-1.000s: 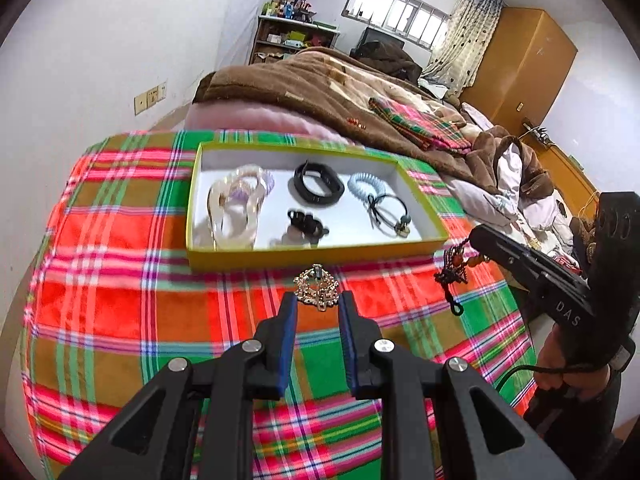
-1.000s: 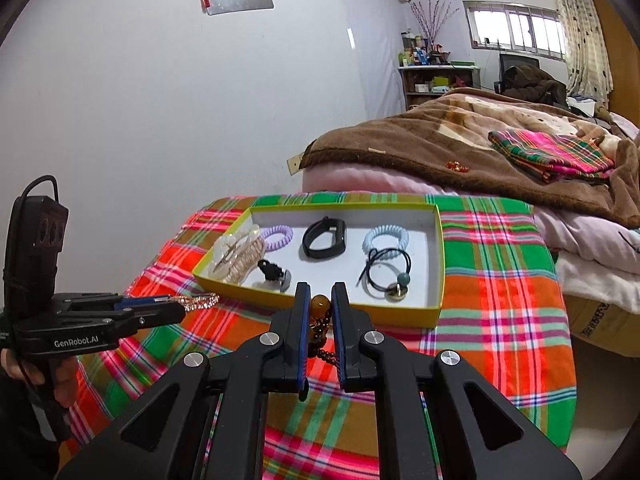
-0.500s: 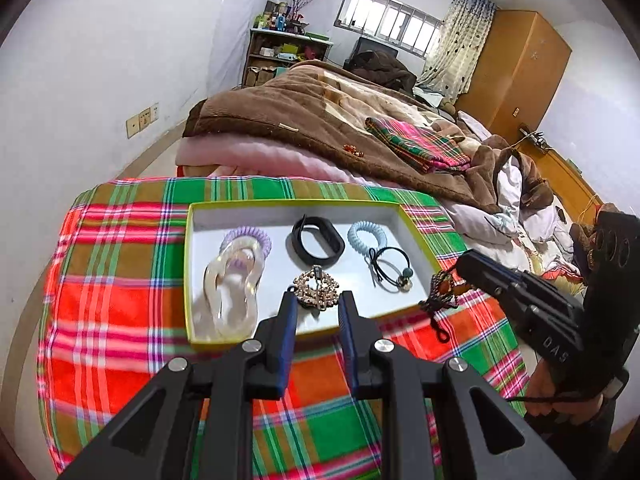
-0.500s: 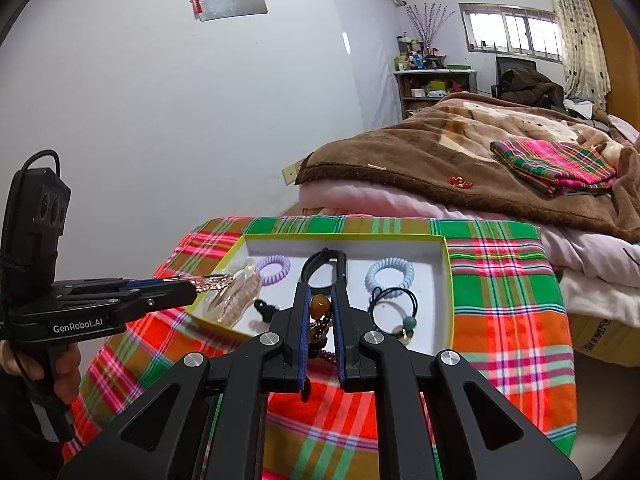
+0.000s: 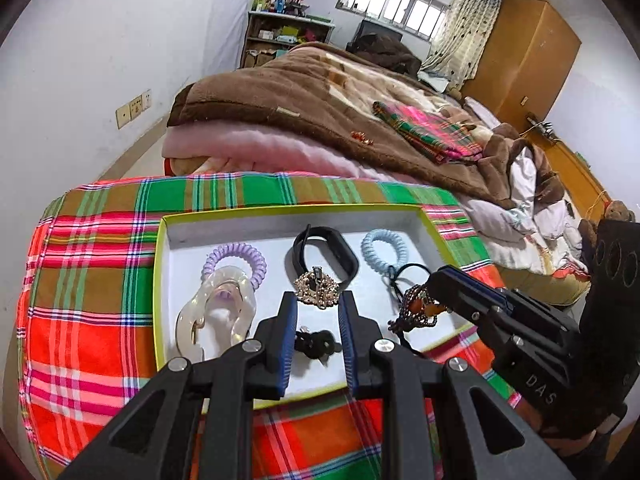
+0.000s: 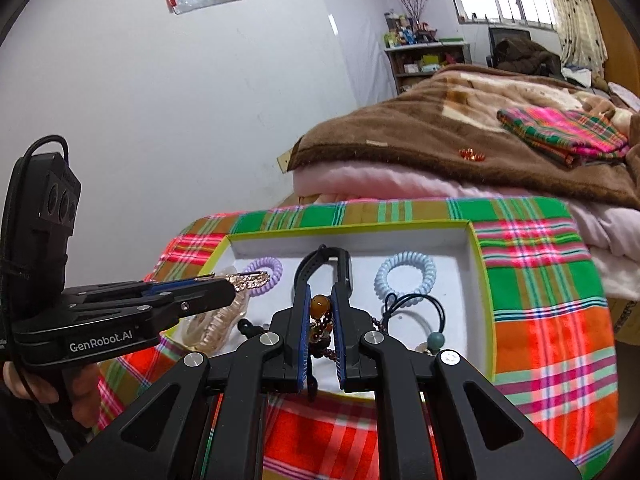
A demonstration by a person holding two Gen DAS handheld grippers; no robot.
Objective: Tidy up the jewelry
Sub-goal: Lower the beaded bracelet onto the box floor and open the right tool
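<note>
A shallow white tray with a yellow-green rim [image 5: 160, 280] [image 6: 480, 264] lies on the plaid cloth. My left gripper [image 5: 318, 300] [image 6: 236, 285] is shut on a gold brooch [image 5: 317, 289] [image 6: 250, 280] and holds it above the tray's middle. My right gripper [image 6: 320, 300] [image 5: 434, 284] is shut on a dark beaded bracelet with an amber bead [image 6: 320, 305] [image 5: 418, 308], over the tray's near right part. In the tray lie a purple coil tie [image 5: 236, 262], a clear hair claw [image 5: 218, 316], a black band [image 5: 324, 254], a blue coil tie [image 5: 384, 248], a black elastic [image 6: 420, 312] and a small black clip [image 5: 316, 342].
The plaid cloth [image 5: 80, 320] covers a small round table. Behind it is a bed with a brown blanket [image 5: 320, 112] and a folded plaid cloth [image 5: 432, 128]. A white wall is at the left; a wooden wardrobe [image 5: 520, 60] is at the far right.
Both grippers have moved forward from the cloth in front of the tray to above the tray, each still holding its piece.
</note>
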